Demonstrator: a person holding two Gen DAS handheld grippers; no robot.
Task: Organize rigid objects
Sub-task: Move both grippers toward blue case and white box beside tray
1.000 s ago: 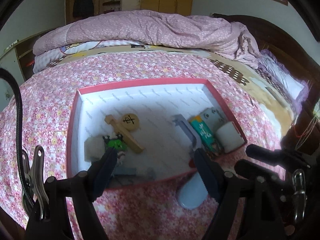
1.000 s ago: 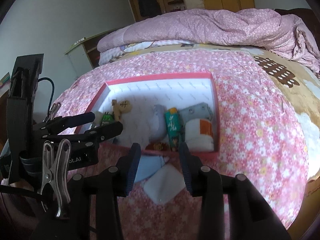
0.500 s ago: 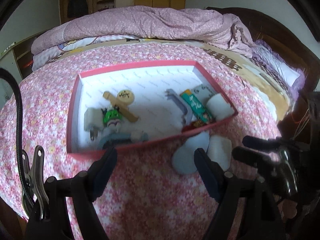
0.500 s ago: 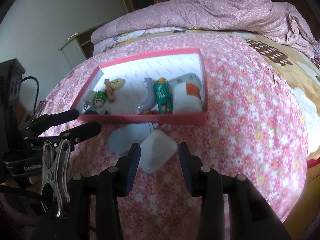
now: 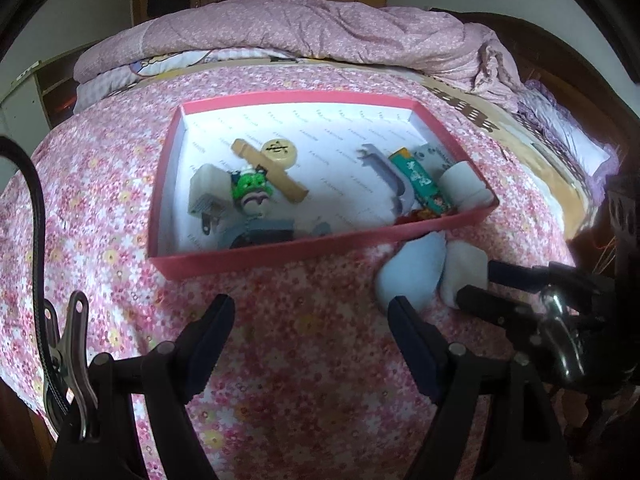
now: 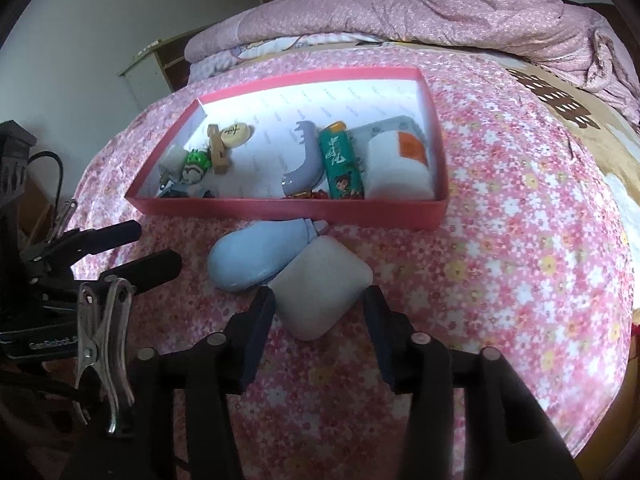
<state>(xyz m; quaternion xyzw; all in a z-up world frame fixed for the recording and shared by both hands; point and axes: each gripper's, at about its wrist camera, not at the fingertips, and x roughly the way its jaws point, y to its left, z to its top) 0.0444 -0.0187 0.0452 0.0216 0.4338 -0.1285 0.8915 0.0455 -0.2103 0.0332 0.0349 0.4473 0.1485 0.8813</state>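
Note:
A red box (image 5: 280, 251) (image 6: 352, 214) with a white inside lies on the flowered bed. It holds a wooden cross (image 5: 272, 171), a round token (image 5: 279, 151), a green-headed figure (image 5: 251, 189), a white plug (image 5: 205, 196), a purple piece (image 6: 305, 160), a green tube (image 6: 340, 168) and a white roll (image 6: 396, 168). A blue oval case (image 6: 256, 254) (image 5: 412, 270) and a white case (image 6: 322, 286) (image 5: 466, 268) lie in front of the box. My right gripper (image 6: 318, 312) is open, its fingers either side of the white case. My left gripper (image 5: 310, 320) is open and empty.
A bunched pink quilt (image 5: 304, 28) lies across the far side of the bed. A dark wooden headboard (image 5: 560, 84) runs along the right. A cabinet (image 6: 160, 60) stands at the left beyond the bed. The flowered sheet (image 6: 520, 220) spreads right of the box.
Both grippers have pulled back from the box toward me. The blue and white cases now lie in plain view, and my right fingers now flank the white case.

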